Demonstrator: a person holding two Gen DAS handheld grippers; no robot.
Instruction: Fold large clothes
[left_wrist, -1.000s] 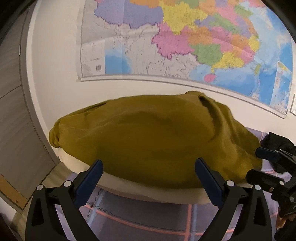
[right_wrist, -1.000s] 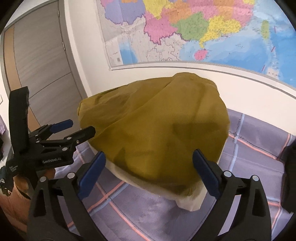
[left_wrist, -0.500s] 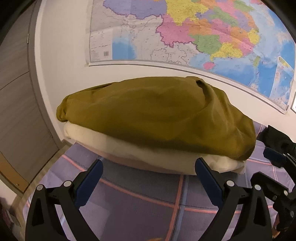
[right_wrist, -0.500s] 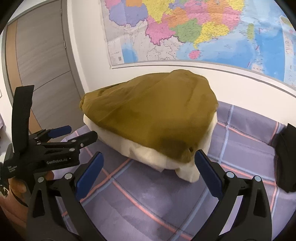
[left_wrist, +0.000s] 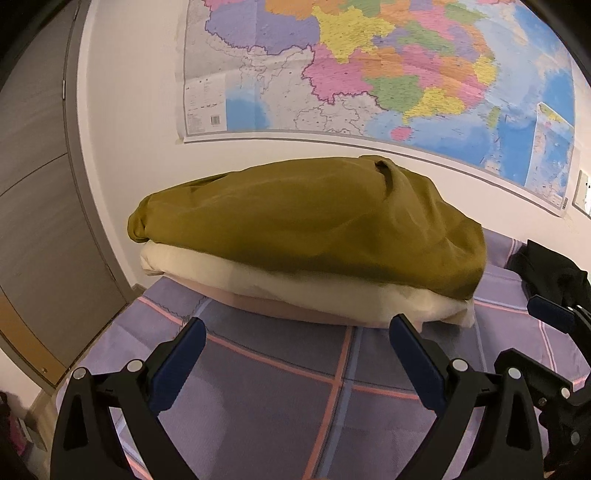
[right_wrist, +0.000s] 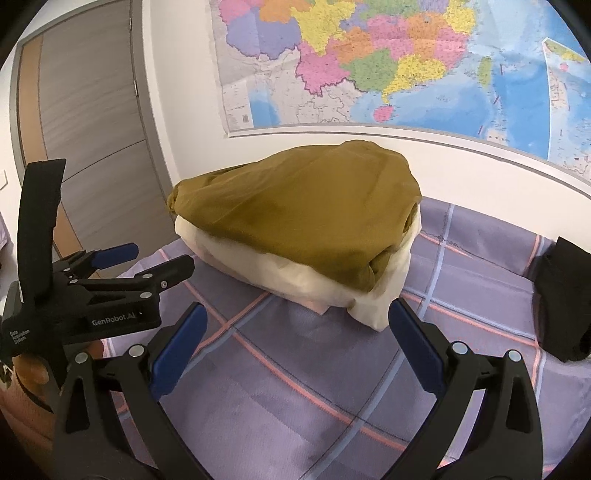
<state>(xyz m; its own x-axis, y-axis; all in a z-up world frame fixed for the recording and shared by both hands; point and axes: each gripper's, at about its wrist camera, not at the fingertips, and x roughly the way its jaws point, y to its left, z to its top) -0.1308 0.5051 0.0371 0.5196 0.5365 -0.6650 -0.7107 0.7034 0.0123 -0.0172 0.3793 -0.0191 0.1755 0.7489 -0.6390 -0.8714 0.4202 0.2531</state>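
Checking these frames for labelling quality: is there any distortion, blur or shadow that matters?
Left wrist view: fisheye bends the wall map edge; olive garment sharp. Right wrist view: same bending, dark corners, soft shadow under the left gripper; bedsheet looks blocky up close.

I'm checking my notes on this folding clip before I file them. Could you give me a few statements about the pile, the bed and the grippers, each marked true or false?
1. The olive-green garment lies on top of the stack. True.
2. The left gripper is clamped on the green garment. False: it is open and holds nothing, short of the stack.
3. A cream garment sits directly under the green one. True.
4. The right gripper holds the black garment. False: it is open and empty; the black garment lies apart on the checked sheet.
5. A map hangs on the wall behind the stack. True.
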